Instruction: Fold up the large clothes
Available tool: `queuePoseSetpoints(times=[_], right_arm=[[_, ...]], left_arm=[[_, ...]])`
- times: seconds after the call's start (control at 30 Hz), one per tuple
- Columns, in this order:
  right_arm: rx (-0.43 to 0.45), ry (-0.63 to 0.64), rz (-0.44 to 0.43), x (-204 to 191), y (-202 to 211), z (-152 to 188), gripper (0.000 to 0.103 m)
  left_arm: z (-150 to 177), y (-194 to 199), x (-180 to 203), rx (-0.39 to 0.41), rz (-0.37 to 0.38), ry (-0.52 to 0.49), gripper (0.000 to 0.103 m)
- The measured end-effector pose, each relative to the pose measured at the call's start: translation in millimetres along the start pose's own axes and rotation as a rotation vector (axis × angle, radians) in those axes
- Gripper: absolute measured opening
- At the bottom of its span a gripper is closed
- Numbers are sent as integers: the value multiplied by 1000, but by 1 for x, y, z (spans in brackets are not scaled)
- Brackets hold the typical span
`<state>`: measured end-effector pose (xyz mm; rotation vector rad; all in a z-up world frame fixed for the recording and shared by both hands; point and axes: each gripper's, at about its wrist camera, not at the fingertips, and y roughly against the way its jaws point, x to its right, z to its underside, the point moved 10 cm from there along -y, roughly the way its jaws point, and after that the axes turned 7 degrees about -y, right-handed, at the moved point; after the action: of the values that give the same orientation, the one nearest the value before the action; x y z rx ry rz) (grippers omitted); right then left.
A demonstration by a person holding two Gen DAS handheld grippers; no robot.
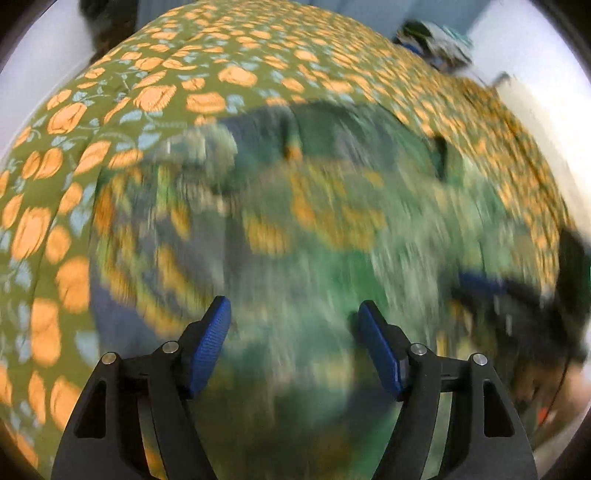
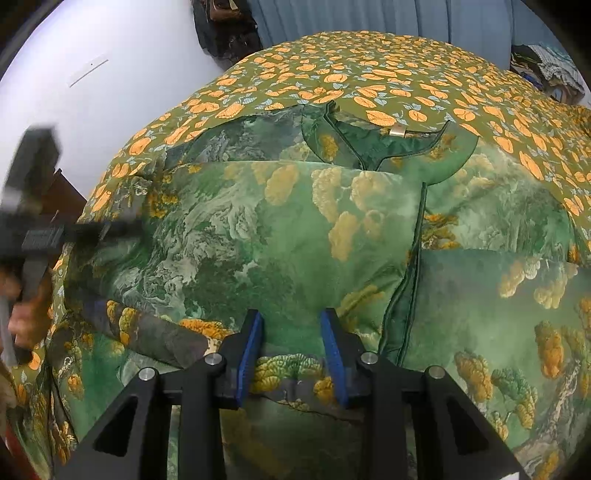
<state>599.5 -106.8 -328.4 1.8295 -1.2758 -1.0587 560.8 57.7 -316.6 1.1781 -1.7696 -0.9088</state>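
A large green garment (image 2: 258, 229) with a landscape print and yellow tree clumps is spread on a bed cover (image 2: 369, 74) of olive cloth with orange flowers. Its collar (image 2: 369, 140) lies at the far side. My right gripper (image 2: 291, 313) sits at the near hem, its blue pads partly closed with a thick fold of the garment filling the gap between them. In the blurred left wrist view my left gripper (image 1: 293, 302) hovers open over the garment (image 1: 314, 221), nothing between its pads. A hand (image 2: 26, 317) holds that left gripper at the garment's left edge.
A heap of other clothes (image 2: 550, 70) lies at the bed's far right corner. A blue padded panel (image 2: 369, 18) stands behind the bed, a dark bag (image 2: 225, 29) beside it. White wall (image 2: 92, 92) and brown furniture (image 2: 62, 192) are to the left.
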Motion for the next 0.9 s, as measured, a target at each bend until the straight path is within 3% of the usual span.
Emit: queuePoseSetpoints(times=[0.1, 0.2, 0.23, 0.33, 0.43, 0.5, 0.67, 0.9], right_arm=[[3, -8, 14, -3, 12, 2, 34], [39, -26, 16, -7, 43, 7, 35], [56, -30, 16, -6, 57, 11, 39], [112, -16, 56, 3, 103, 28, 68], [151, 11, 121, 17, 145, 51, 77], [161, 13, 172, 30, 170, 68, 78], [218, -55, 207, 61, 235, 115, 78], [321, -232, 202, 95, 307, 177, 78]], left_arm=[[35, 22, 12, -45, 14, -42, 73], [55, 58, 22, -24, -12, -91, 77], [58, 70, 24, -12, -14, -94, 79], [70, 116, 30, 55, -41, -109, 84], [80, 162, 34, 124, -113, -161, 91], [91, 189, 35, 162, -181, -179, 98], [121, 235, 29, 199, -307, -197, 99], [158, 266, 45, 292, -330, -122, 99]])
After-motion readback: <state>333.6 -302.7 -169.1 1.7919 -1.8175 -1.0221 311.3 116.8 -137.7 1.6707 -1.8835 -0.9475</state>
